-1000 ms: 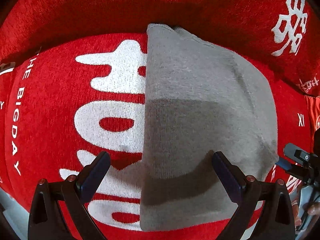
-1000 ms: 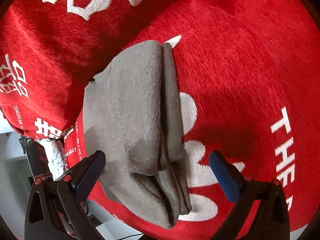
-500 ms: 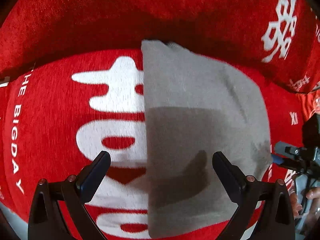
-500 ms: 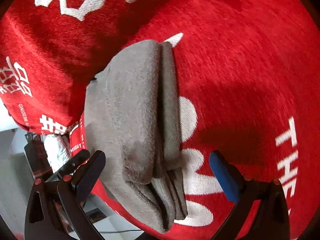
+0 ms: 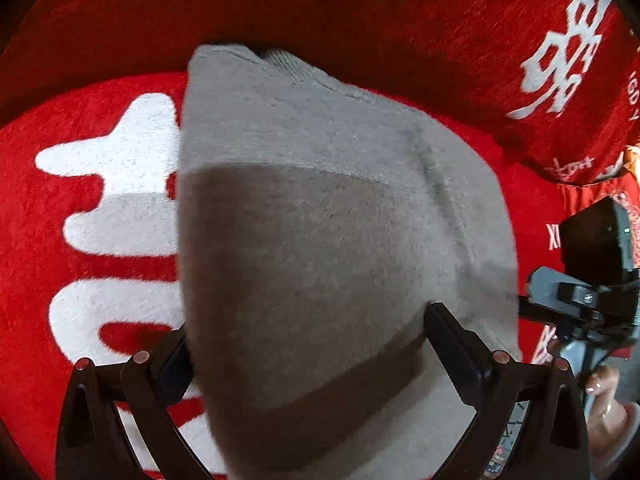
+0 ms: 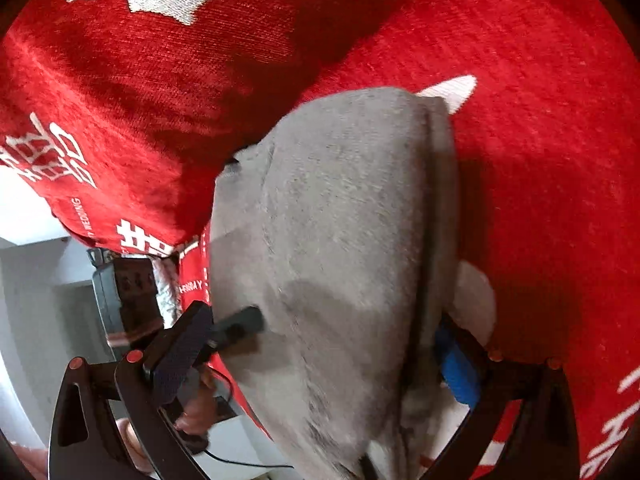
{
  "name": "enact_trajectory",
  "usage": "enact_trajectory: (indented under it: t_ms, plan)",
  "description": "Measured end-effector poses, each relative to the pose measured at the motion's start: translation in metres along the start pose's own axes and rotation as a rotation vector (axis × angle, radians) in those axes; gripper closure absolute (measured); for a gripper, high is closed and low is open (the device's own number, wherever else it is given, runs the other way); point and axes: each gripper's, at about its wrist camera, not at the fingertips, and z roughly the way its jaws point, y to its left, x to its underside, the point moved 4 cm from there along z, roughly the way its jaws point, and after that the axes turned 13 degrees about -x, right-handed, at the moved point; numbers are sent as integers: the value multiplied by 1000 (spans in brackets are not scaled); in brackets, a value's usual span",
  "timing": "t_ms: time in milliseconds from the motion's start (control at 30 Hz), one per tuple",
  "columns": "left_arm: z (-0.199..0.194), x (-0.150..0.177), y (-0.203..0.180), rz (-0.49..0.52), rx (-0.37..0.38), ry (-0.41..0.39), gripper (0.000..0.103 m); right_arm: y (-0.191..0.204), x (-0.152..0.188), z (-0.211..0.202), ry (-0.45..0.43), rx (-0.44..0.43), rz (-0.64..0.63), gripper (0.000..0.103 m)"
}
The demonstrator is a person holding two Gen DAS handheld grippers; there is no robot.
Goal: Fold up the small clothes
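Right wrist view showed both hand-held grippers, left (image 5: 308, 344) and right (image 6: 320, 344), spread, straddling the folded grey garment (image 6: 340, 240); shallow bites risked layers slipping apart.

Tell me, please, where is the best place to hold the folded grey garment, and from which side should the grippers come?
Probably at the near edge of the grey garment, coming in low from the front. In the right wrist view its stacked layers show along one side, so pinching across that thickness would likely keep the fold closed.

Both claws (image 5: 308, 344) (image 6: 320, 344) wide open
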Motion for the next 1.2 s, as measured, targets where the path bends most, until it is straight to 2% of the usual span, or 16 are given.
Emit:
enact_trajectory:
  t_ms: [100, 167, 200, 233, 267, 300, 333, 400, 467, 567, 733, 833, 1067, 1100, 1133, 1200]
  plan:
    - [0, 1, -2, -20, 12, 0, 3, -1, 2, -1, -18, -28, 34, 0]
    - [-1, 1, -1, -32, 14, 3, 12, -4, 6, 0, -5, -55, 75, 3]
    - [-4, 0, 0, -36, 23, -1, 19, -4, 6, 1, -1, -47, 77, 15]
    - [-7, 3, 2, -35, 27, -9, 23, -3, 7, 2, 6, -21, 68, 44]
    - [-11, -1, 2, -31, 30, -16, 32, -5, 8, 2, 23, 35, 56, 57]
    - [-13, 0, 2, -24, 31, -23, 40, -7, 10, 3, 36, 80, 50, 61]
    - [-16, 1, 2, -16, 43, -30, 44, -7, 10, 1, 27, 66, 49, 68]
    - [-22, 2, 4, -14, 59, -36, 55, 0, 13, -4, 10, 35, 31, 70]
    - [-31, 3, 9, -24, 94, -40, 58, 9, 16, -10, -7, -32, 30, 71]
    - [-48, 7, 9, -30, 141, -53, 59, 26, 23, -15, -26, -120, 37, 71]
    - [-80, 29, 15, -11, 141, -85, 59, 54, 40, -13, -4, -171, 6, 71]
    - [-99, 48, 36, -29, 145, -85, 59, 65, 56, -4, 17, -200, 12, 71]
    - [-100, 100, 97, -57, 30, -34, 58, 61, 106, 52, 113, -169, 30, 71]
    - [-93, 105, 100, -58, 1, -25, 58, 55, 110, 60, 121, -134, 37, 69]
    - [-82, 115, 115, -56, -76, -8, 58, 48, 111, 66, 123, -85, 52, 68]
    - [-72, 122, 127, -73, -154, 23, 49, 32, 114, 70, 118, 26, 97, 62]
